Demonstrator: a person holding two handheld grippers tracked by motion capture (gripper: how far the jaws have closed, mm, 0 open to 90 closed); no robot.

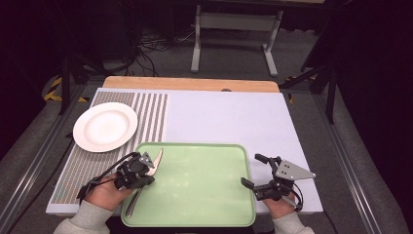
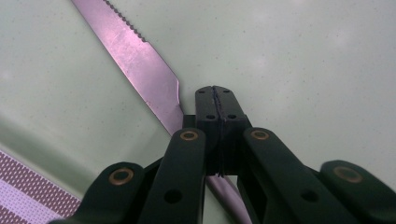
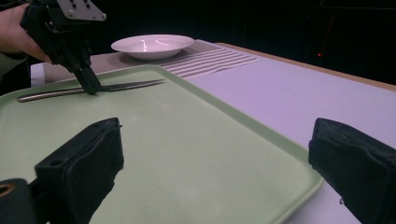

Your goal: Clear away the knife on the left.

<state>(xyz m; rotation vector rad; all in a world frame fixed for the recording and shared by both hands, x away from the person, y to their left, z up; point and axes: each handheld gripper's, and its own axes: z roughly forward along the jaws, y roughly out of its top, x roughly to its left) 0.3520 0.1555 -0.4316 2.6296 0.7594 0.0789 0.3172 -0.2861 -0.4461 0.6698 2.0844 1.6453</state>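
High view first: my left gripper (image 1: pixel 146 171) sits at lower left of the frame, over the left edge of the pale green plastic tray (image 1: pixel 204 214), and its jaws are pressed together beside the serrated steel table knife (image 1: pixel 157 161). Left gripper view confirms it: the two black tips meet flat with no gap, and the knife blade (image 2: pixel 135 60) runs off toward the upper left, passing just left of and under the jaws where blade narrows into handle. I can't tell if the tips pinch the metal or just rest on it; it looks more like closed alongside, touching. Right gripper view, upper left of frame, shows the left gripper (image 3: pixel 91 86) pointing straight down onto the knife (image 3: pixel 93 88), which lies flat on the tray floor near the tray's far rim (image 3: pixel 196 88), handle to the left of the frame, tip to the right. Coming down vertical makes sense for a thin flat thing: only way to get tips around it. My right gripper (image 1: pixel 260 170) waits at lower right of the high view by the tray's right edge, jaws spread wide, holding nothing; I judge it's parked clear so it doesn't crowd the pick. White round ceramic plate (image 1: pixel 105 126) sits on the brown striped placemat (image 1: pixel 151 117) at upper left, well apart from the knife, likely the drop spot.
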